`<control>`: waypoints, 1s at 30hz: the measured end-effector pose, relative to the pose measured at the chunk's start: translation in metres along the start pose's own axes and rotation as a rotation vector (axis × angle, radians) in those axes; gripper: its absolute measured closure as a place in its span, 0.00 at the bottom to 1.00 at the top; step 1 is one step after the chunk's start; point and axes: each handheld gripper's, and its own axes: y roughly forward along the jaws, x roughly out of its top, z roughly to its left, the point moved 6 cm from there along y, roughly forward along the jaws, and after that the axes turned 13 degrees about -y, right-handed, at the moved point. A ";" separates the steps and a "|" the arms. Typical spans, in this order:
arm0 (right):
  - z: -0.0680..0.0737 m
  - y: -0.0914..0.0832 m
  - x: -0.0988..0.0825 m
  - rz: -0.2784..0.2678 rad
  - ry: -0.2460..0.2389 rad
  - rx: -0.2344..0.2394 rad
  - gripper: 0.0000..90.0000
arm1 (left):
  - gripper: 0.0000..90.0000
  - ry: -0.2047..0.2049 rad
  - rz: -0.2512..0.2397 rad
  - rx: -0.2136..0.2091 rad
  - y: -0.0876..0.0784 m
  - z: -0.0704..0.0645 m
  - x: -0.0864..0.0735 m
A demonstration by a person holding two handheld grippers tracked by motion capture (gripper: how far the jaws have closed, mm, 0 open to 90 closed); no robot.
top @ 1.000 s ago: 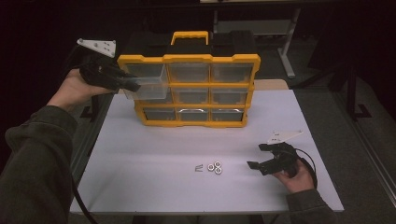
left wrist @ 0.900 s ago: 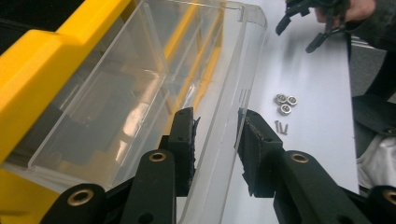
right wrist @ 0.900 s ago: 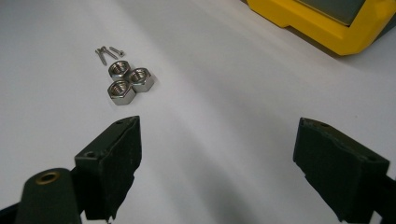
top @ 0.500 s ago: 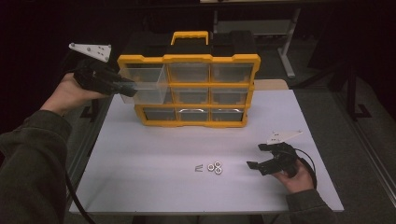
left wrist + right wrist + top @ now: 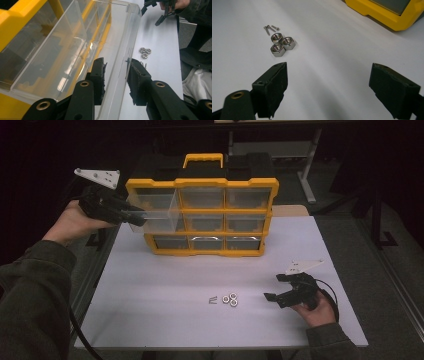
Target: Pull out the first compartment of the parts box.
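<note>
Glare blurs the clear drawer (image 5: 155, 215), half out of the yellow organizer (image 5: 202, 217), its wall clamped in the left gripper (image 5: 116, 75) fingers; right gripper (image 5: 280, 287) fingers apart near the nuts (image 5: 230, 299); no writing legible.

The left tool (image 5: 115, 75) clamps the clear drawer's (image 5: 75, 50) front wall beside three nuts (image 5: 145, 52).

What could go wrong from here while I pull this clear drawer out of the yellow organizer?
1. The left gripper pinches only the thin front wall of the drawer, which juts far out of the organizer; it may slip or tip as it comes free.
2. The organizer stands upright with nothing bracing it, so a hard pull might drag or topple it.
3. The nuts and screws lie loose beside the open right gripper and could scatter.
</note>
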 end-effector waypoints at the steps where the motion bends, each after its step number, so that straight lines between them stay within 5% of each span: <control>1: 0.000 0.000 0.000 0.000 0.000 -0.001 0.16 | 0.75 -0.003 -0.007 0.001 0.000 0.000 0.000; 7: 0.000 0.000 0.001 -0.002 0.000 -0.001 0.16 | 0.66 -0.018 -0.030 0.014 -0.001 -0.001 -0.002; 17: -0.002 -0.002 0.002 -0.013 0.001 -0.013 0.16 | 0.55 -0.033 -0.182 0.006 -0.028 -0.014 0.011; 30: -0.007 -0.007 0.002 -0.028 0.009 -0.030 0.16 | 0.46 -0.047 -0.221 0.041 -0.031 -0.046 -0.006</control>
